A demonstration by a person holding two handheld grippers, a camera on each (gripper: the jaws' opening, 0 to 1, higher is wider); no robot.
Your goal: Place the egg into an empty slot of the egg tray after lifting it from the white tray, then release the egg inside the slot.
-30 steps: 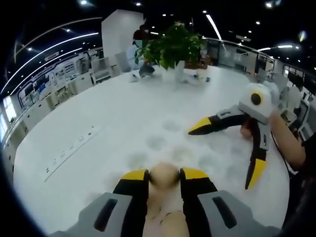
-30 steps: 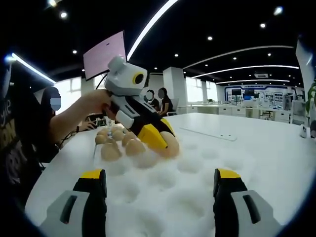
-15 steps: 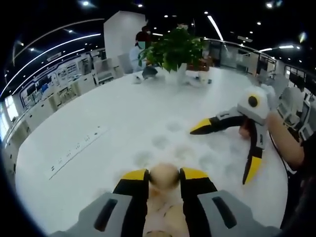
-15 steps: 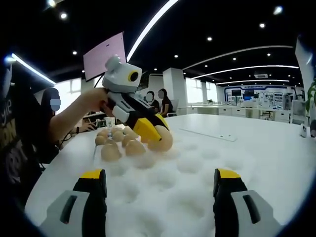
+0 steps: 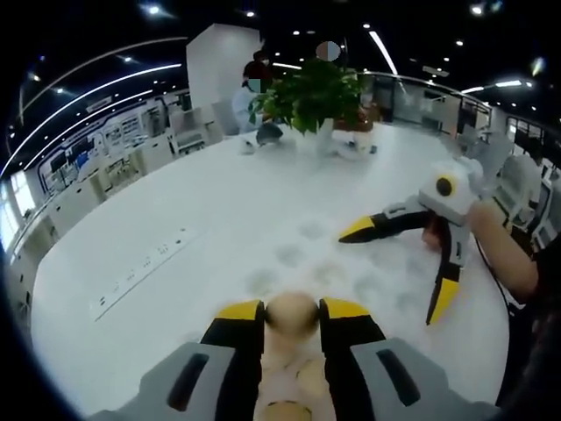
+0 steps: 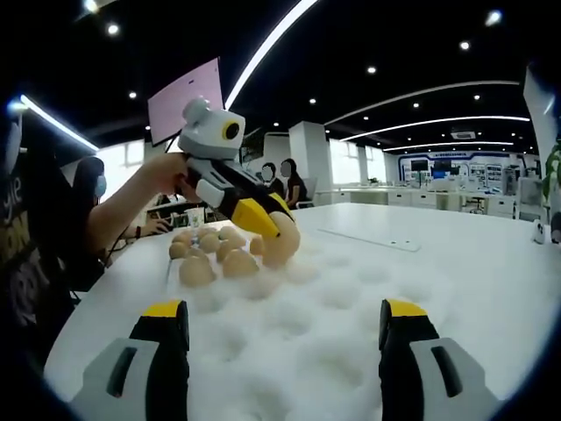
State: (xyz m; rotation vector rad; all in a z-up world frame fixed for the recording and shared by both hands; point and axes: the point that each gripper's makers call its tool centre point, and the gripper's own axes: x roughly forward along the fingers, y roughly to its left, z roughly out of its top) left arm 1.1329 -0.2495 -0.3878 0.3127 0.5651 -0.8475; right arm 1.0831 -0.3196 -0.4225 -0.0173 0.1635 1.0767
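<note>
A tan egg (image 5: 292, 317) sits between the yellow tips of my left gripper (image 5: 292, 307), which is shut on it. In the right gripper view that left gripper (image 6: 270, 235) holds the egg (image 6: 282, 251) just above the white dimpled egg tray (image 6: 342, 294), next to a cluster of several eggs (image 6: 206, 250). More eggs (image 5: 282, 361) lie under my left jaws. My right gripper (image 6: 282, 320) is open wide over the tray's near slots with nothing in it. It shows from the side, right gripper (image 5: 396, 270), over the egg tray (image 5: 294, 256).
The round white table carries a power strip (image 5: 138, 274) on the left and a potted plant (image 5: 311, 88) at the far side. People sit beyond the plant and behind the eggs (image 6: 280, 184). A person's hand (image 6: 166, 180) holds the left gripper.
My left gripper has risen with the egg and drawn back a little toward the egg cluster. The right gripper has stayed open and still.
</note>
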